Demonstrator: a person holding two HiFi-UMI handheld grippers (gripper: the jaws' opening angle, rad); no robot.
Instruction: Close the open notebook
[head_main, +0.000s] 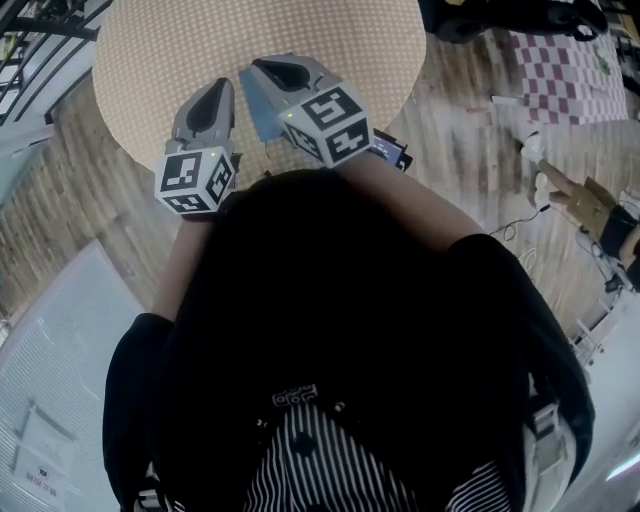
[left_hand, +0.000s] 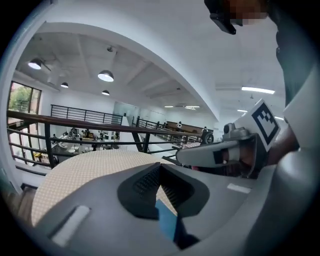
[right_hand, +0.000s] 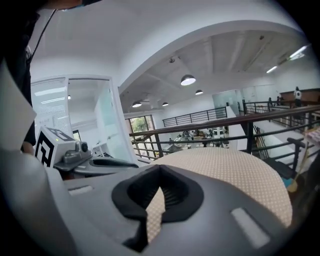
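1. Notebook lies on the worktop beneath both grippers, blue cover up, seemingly closed.
2. Left gripper and right gripper: jaws together, empty; lift clear without nudging the cover.

Office mezzanine, shown by railing and pendant lamps

Round worktop is mostly bare: far half and both sides are open for a pass. The only low obstacle is a flat blue notebook near the front edge. Left claw and right claw hang over it side by side, narrow gap between. Railing stands beyond the far edge.
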